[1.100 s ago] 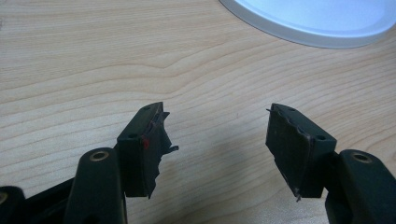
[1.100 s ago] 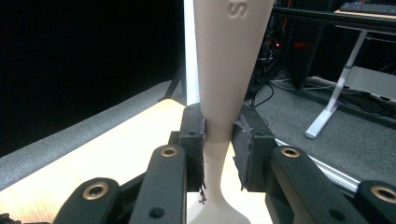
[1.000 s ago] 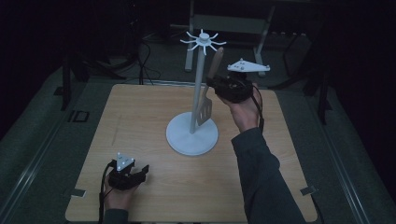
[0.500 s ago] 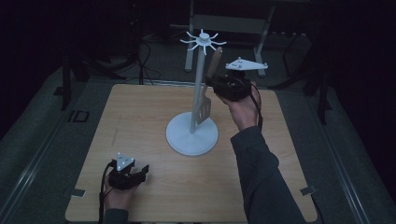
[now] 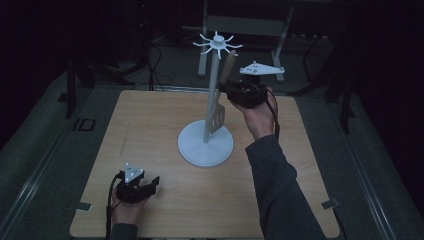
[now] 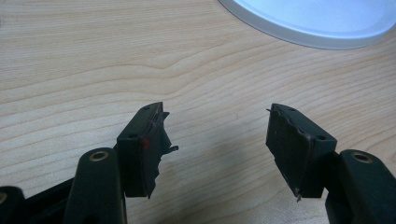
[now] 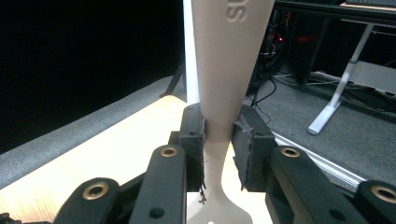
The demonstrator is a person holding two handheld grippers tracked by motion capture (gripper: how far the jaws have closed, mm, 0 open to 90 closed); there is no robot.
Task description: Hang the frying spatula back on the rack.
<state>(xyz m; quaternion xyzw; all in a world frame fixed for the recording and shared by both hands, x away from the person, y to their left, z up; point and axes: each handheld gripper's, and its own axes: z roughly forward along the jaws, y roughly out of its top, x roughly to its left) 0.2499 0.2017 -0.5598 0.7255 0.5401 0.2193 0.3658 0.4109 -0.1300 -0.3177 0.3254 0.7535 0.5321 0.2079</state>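
Jaws of the right gripper (image 5: 234,86) clamp the spatula (image 5: 220,107) upright, handle toward twelve o'clock beneath the stand's hooks (image 5: 218,43). Left gripper (image 6: 215,144), jaws wide and empty, idles at seven o'clock on the counter (image 5: 150,125).

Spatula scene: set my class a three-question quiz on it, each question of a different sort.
1. True or false: the right gripper is shut on the spatula.
2. What lies between the left gripper's jaws? A) a spoon B) nothing, just bare table C) a cup
3. Fill in: the spatula is held beside the white ____.

Key:
1. True: both pads press on its narrow neck.
2. B: the jaws stand open over the wood.
3. Stand: a pole on a round base with hooks on top.
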